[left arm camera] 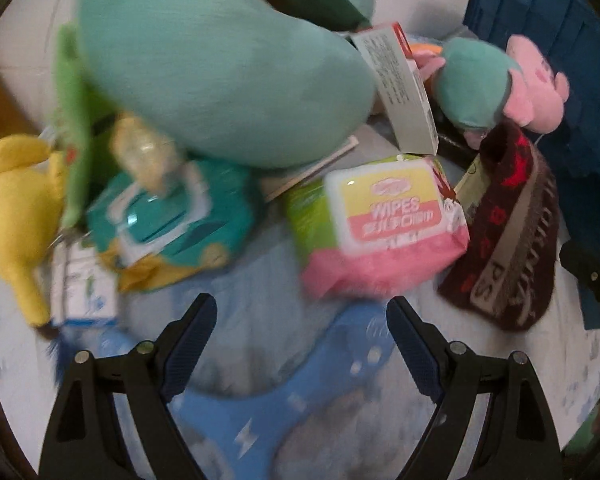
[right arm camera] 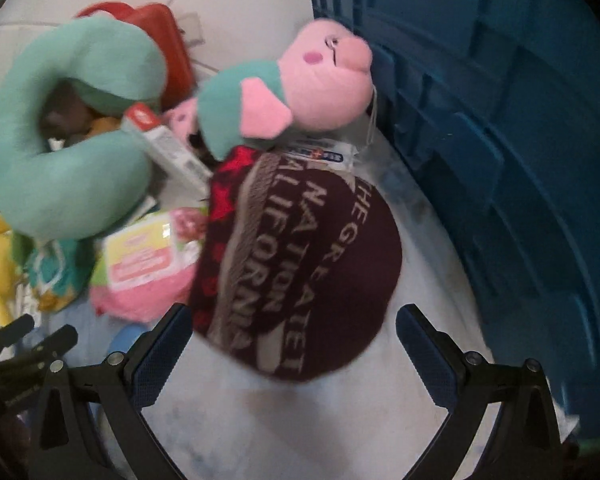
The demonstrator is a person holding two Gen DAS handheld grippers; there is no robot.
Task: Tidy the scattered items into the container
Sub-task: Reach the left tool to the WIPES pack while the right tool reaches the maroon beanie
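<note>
Both grippers [left arm camera: 300, 312] [right arm camera: 294, 320] gaping, empty; you grab maroon beanie [right arm camera: 300, 272] mid-fold w/ right — soft, light, floppy.

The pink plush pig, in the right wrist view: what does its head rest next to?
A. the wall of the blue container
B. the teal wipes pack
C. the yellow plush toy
A: the pink plush pig lies with its snout against the ribbed blue container wall.
</note>
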